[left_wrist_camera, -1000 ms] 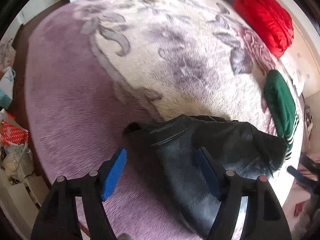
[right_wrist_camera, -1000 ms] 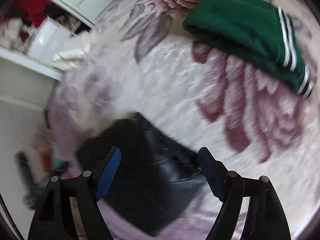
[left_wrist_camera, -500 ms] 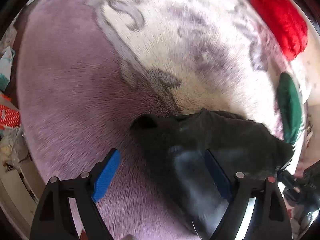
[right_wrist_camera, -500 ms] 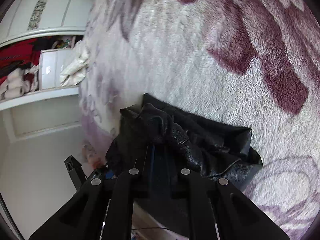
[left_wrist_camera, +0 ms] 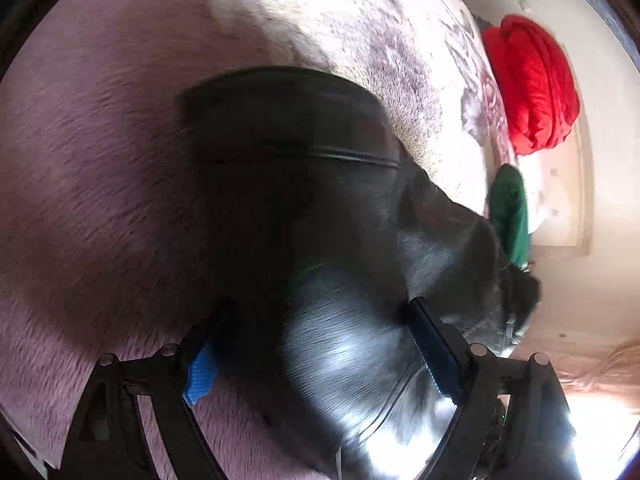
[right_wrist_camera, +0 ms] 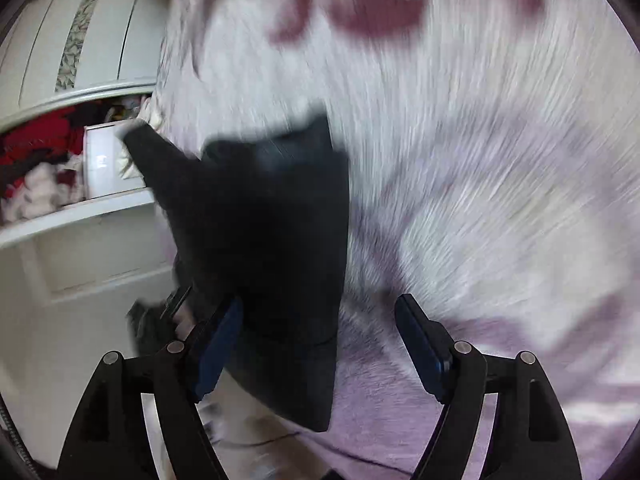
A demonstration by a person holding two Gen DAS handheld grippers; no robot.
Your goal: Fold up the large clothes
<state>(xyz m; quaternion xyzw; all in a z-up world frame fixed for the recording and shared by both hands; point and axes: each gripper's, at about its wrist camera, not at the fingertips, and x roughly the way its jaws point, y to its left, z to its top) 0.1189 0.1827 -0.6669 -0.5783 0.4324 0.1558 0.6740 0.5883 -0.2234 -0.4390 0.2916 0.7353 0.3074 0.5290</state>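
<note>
Your left gripper (left_wrist_camera: 316,344): fingers spread, straddling black leather jacket (left_wrist_camera: 304,208) bunched on near purple edge of floral blanket (left_wrist_camera: 100,200). Your right gripper (right_wrist_camera: 320,340): fingers spread, gripping nothing, jacket against left pad. Red garment (left_wrist_camera: 532,84), green garment (left_wrist_camera: 510,208) far right

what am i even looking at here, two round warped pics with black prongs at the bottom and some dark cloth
Each picture comes from a fisheye camera on a hand-held two-finger gripper; a person holds one per hand, no robot.

Left camera: the left gripper is open over a black jacket lying on a fluffy purple-and-cream blanket. A red garment and a green garment lie further off.

Right camera: the right gripper is open too, the same jacket between its fingers, a white wardrobe behind. This picture is blurred; nothing looks gripped.
</note>
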